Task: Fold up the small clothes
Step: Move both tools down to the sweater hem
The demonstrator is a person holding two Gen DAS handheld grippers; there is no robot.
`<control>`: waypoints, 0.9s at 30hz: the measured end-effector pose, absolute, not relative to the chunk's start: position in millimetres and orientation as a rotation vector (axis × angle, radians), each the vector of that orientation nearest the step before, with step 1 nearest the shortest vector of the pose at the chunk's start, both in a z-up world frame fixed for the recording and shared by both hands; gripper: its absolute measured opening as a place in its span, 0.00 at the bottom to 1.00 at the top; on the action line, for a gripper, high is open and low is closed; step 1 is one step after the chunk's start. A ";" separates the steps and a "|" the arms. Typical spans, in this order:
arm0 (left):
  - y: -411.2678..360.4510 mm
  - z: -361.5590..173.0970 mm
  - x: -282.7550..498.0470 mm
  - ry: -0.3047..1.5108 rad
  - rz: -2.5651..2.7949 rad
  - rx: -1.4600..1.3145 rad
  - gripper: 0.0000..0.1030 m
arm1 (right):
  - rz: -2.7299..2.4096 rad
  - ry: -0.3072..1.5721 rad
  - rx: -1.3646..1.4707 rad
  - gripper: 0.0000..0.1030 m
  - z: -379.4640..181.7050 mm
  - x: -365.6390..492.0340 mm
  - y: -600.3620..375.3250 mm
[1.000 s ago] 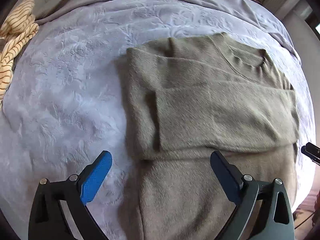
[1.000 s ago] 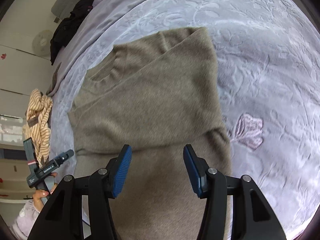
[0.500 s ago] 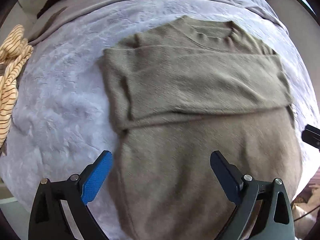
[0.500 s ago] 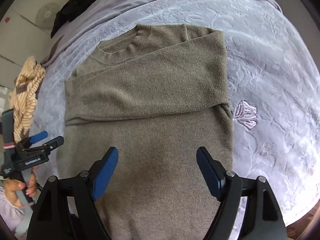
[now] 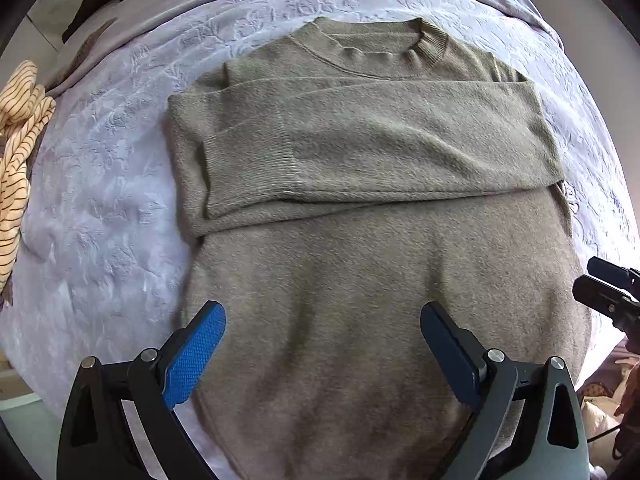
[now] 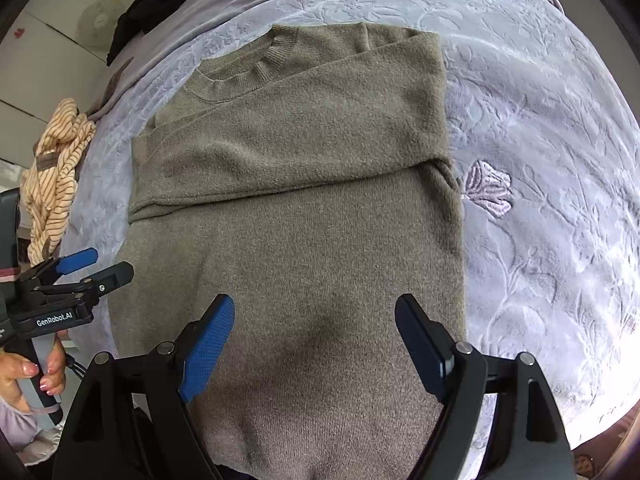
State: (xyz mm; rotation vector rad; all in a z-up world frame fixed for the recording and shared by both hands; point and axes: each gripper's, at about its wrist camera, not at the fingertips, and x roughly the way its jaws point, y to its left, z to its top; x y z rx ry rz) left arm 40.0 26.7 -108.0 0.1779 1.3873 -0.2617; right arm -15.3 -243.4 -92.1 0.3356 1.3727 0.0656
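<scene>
An olive-brown knitted sweater (image 5: 360, 240) lies flat on the bed, collar at the far end, both sleeves folded across the chest. My left gripper (image 5: 322, 316) hangs above the lower body of the sweater near its left edge, open, with nothing between its fingers. In the right wrist view the sweater (image 6: 300, 220) fills the middle. My right gripper (image 6: 315, 306) hovers above its lower right part, jaws opening, nothing between them. The left gripper (image 6: 92, 268) shows at the left edge, held by a hand (image 6: 24, 372).
A pale lilac embossed bedspread (image 5: 100, 200) covers the bed. A crumpled cream striped garment (image 6: 56, 168) lies at the bed's left edge. Dark clothes (image 6: 160, 4) and a fan (image 6: 98, 22) sit beyond the far corner. The bed edge runs along the near side.
Both grippers have drawn back from the folded sleeves toward the hem, so the whole collar now shows. The right gripper's jaws have spread much wider. The sweater lies still.
</scene>
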 end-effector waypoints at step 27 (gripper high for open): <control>39.9 -98.4 -22.6 1.421 -0.090 0.060 0.96 | 0.141 1.482 0.457 1.00 -111.4 -36.5 -290.5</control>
